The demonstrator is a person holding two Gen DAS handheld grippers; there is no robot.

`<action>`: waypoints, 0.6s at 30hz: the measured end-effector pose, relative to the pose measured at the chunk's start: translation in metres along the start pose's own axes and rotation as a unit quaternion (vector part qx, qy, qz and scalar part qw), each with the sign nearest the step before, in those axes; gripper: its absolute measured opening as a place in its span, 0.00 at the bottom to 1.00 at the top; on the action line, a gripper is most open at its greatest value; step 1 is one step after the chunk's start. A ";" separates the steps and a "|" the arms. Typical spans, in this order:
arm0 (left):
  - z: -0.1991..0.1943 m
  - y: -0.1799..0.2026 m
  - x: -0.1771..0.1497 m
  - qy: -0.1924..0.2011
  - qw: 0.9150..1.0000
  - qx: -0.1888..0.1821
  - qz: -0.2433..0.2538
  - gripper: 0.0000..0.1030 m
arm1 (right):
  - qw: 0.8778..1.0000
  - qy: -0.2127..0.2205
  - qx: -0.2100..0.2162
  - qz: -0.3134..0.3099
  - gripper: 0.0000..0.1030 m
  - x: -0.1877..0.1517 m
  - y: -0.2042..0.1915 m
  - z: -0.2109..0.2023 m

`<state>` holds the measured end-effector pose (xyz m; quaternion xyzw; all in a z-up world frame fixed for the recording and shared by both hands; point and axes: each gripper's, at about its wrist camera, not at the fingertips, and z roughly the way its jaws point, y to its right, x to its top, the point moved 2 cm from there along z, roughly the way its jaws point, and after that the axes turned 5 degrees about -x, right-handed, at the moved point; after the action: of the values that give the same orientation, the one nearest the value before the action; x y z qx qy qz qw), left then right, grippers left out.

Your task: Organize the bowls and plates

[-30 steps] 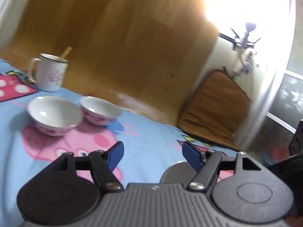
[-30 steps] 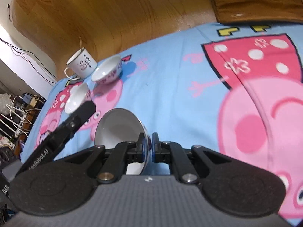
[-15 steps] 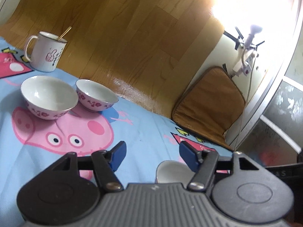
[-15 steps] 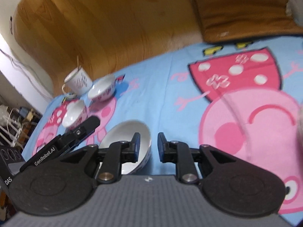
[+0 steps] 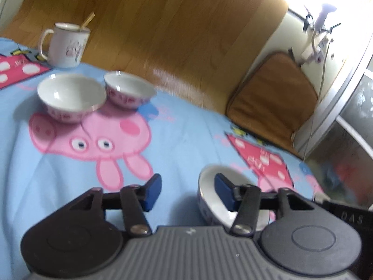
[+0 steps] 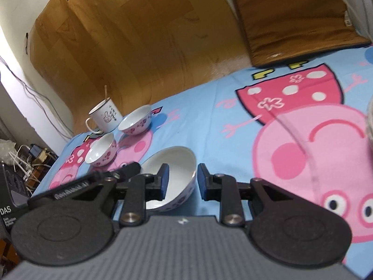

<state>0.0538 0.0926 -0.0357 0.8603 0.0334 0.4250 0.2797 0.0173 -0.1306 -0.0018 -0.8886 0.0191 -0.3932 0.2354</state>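
A white bowl with a purple pattern (image 6: 173, 163) rests on the blue cartoon sheet (image 6: 209, 116). My right gripper (image 6: 183, 182) straddles its right rim with its jaws opening, the pads clear of the rim. My left gripper (image 5: 188, 192) straddles the same bowl (image 5: 209, 175) from the other side. Its right blue pad (image 5: 223, 193) is inside the bowl, its left pad is outside and well off the rim, and its jaws are closing. Two smaller red-patterned bowls (image 5: 70, 95) (image 5: 128, 91) stand side by side further off, beside a white mug (image 5: 66, 45) holding a spoon.
The sheet lies on a wooden floor (image 5: 163, 23). A brown cushion (image 5: 272, 88) lies past the sheet's far corner. Cables and clutter (image 6: 23, 158) fill the left of the right wrist view. The rim of something clear (image 6: 369, 121) shows at its right edge.
My right gripper, shut on the bowl's rim a second ago, has let go and its jaws have spread. The left jaws have narrowed and now stand over the bowl's rim.
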 end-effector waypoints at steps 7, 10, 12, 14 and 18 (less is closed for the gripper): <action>0.016 0.007 -0.012 -0.038 0.999 -0.014 0.001 0.13 | 1.000 -0.015 0.003 0.000 0.15 -0.011 0.002 0.009; 0.018 0.017 -0.010 -0.041 0.999 -0.016 0.013 0.12 | 1.000 -0.011 0.000 0.010 0.12 -0.011 0.010 0.004; 0.024 0.025 -0.006 -0.048 0.998 -0.028 0.013 0.12 | 1.000 0.002 -0.009 0.016 0.11 -0.009 0.016 -0.002; 0.032 0.037 -0.004 -0.056 0.997 -0.038 0.023 0.12 | 1.000 0.018 -0.018 0.019 0.11 -0.006 0.024 -0.011; 0.057 0.073 -0.004 -0.079 0.994 -0.064 0.050 0.12 | 0.997 0.050 -0.059 0.020 0.11 -0.002 0.044 -0.030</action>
<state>0.0814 0.0040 -0.0286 0.8719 -0.0596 0.3707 0.3144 0.0009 -0.1818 -0.0051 -0.8797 0.0719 -0.4304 0.1893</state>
